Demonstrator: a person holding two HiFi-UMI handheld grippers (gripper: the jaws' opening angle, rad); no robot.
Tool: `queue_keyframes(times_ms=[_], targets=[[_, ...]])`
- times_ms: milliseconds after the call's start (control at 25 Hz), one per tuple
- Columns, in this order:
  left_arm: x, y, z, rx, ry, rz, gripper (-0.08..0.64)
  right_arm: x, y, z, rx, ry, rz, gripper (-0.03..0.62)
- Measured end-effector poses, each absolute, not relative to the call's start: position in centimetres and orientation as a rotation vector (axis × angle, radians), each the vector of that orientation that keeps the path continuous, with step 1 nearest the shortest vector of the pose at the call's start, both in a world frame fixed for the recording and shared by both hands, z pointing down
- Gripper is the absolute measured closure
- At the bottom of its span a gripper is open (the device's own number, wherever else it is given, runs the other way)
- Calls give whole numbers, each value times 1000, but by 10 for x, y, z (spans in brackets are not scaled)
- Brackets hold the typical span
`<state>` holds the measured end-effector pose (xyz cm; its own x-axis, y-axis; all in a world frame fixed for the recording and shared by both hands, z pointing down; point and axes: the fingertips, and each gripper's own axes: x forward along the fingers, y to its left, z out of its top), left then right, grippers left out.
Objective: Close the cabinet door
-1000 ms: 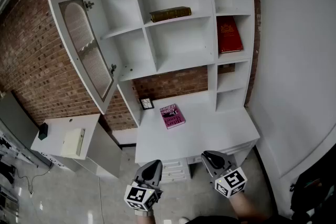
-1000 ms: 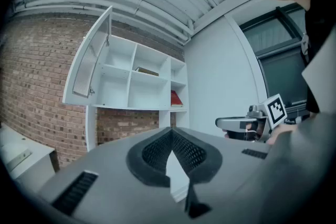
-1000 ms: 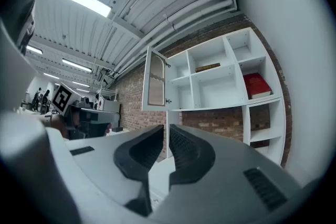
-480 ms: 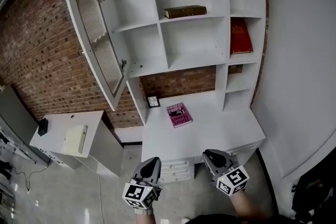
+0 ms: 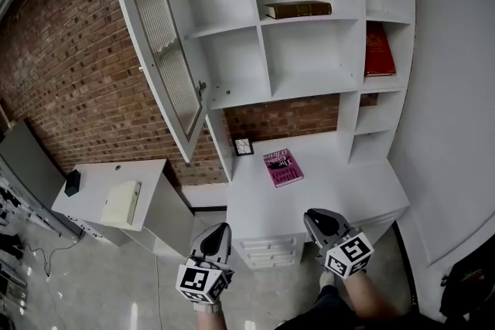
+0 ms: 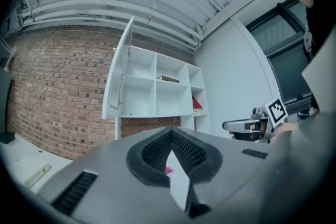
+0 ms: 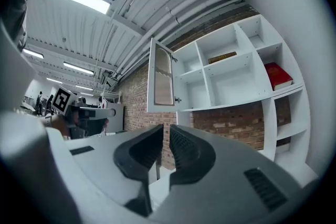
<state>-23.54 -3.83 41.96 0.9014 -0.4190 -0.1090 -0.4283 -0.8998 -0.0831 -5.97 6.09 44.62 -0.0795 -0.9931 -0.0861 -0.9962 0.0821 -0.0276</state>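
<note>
Cabinet door point(image 5: 166, 50), glass-panelled, stands swung wide open at the left edge of the white shelf unit point(image 5: 309, 50). Vs a sec ago, door & unit sit higher and look nearer in the head view, so the person is prob. walking in. Closing hasn't begun. Left gripper point(image 5: 219, 229) & right gripper point(image 5: 317, 217), both with jaws together & empty, are held low below the unit, well apart from the door.
</note>
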Motion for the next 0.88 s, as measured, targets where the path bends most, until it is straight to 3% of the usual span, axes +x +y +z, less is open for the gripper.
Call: queue_keyframes(times_ms=[480,880], targets=[[-211,-141,388,-2808,944,118,551,-21,-85,426,-1795,2437,94,545],[-230,-205,324,-2603,1340,159,545,-53,-209,394,-1306,2700,103,545]])
